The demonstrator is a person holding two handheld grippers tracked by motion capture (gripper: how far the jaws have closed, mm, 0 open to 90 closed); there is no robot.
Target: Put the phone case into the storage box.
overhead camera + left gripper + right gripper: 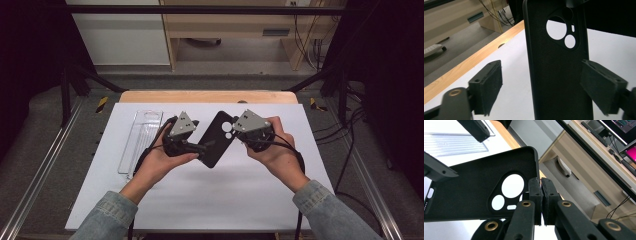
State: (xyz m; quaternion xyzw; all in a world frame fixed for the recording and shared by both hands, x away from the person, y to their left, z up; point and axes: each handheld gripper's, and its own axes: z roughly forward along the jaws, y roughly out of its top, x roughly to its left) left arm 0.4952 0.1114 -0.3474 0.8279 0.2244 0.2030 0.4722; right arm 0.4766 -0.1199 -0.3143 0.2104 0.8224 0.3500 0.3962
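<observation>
A: Case point(216, 138), black, hangs over the white table point(200, 200), near the middle of the high view; a clear tray point(140, 140) lies at nine o'clock of it.

B: Who has it?

A: The right gripper point(239, 131). In its own view the pads are pinched tight on the case's edge by the camera cutout, the case spreading off toward nine o'clock.

B: And the left gripper point(202, 148)?

A: Spread wide, gripping nothing. In its own view the case point(559, 75) stands upright between the two pads: the pad point(490, 85) at eight o'clock is well apart from it, the pad point(599, 85) at four o'clock sits right at its edge, and I cannot tell whether it touches.

B: So which step is this?

A: A handover, or a two-handed hold, I judge. The next move calls for the left jaws to close squarely on the case's sides while the right holds firm.
</observation>
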